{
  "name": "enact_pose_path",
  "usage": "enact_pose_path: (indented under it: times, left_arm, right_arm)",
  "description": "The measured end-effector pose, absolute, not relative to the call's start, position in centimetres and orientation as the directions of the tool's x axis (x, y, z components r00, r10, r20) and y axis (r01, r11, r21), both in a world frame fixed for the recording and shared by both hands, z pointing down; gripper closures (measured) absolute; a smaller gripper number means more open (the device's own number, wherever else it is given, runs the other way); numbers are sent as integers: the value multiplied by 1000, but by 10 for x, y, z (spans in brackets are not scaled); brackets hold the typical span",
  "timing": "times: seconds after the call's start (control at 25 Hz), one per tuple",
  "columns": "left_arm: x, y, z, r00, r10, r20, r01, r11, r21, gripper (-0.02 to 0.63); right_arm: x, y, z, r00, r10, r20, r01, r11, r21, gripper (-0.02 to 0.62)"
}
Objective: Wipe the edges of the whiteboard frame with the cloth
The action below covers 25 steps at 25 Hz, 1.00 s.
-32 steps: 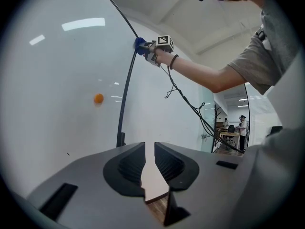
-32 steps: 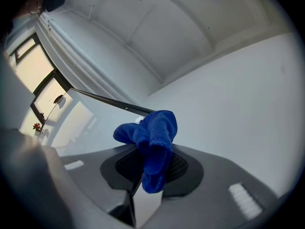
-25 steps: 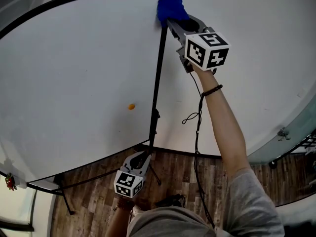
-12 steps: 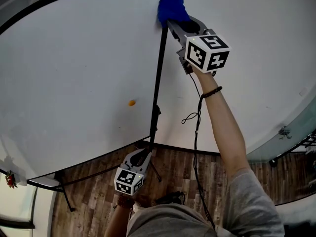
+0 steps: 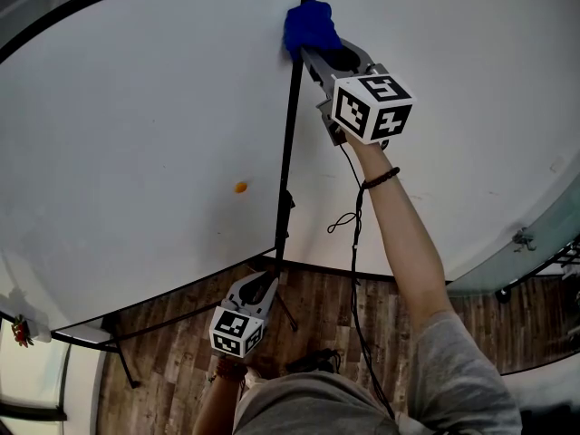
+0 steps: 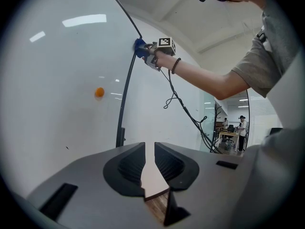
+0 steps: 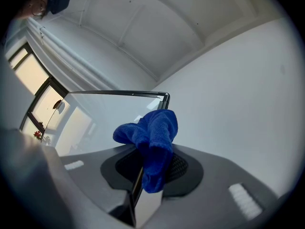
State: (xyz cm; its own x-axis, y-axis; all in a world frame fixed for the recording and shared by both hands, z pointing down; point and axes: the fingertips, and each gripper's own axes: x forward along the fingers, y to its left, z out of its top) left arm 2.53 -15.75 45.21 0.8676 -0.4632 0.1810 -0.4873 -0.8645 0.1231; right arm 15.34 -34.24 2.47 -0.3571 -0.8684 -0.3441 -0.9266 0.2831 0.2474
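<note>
Cloth (image 5: pixel 310 27): blue, plush microfibre, bunched into a soft wad; pressed on the right edge of the whiteboard frame (image 5: pixel 289 143), just below the top right corner; in the right gripper view the wad bulges out past the jaw tips with the corner bar close beyond it.

Right gripper (image 5: pixel 318 53): jaws clamped on the cloth's lower fold, arm raised at full reach.

Frame: thin black strip, straight and matte, around a glossy white board face (image 5: pixel 136 152); one small orange dot (image 5: pixel 240 188) on the board near the right edge.

Step, as I read it: wiping the right edge, at its upper end; next move likely calls for steady pressure along the strip, down it or round the corner onto the top edge, keeping the wad on the narrow bar.

Left gripper (image 5: pixel 262 287): low, near the frame's bottom right corner; jaws drawn almost together, thin slit, nothing in it; wood-plank floor (image 5: pixel 335 320) below.
</note>
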Motion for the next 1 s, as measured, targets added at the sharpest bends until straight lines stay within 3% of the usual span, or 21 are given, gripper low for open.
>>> enact_pose_path:
  times: [1.0]
  left_arm:
    - [28, -153, 467, 864, -453, 218, -485, -867, 119, 540]
  right_arm:
    - [155, -343, 79, -340, -885, -318, -940, 309, 145, 485]
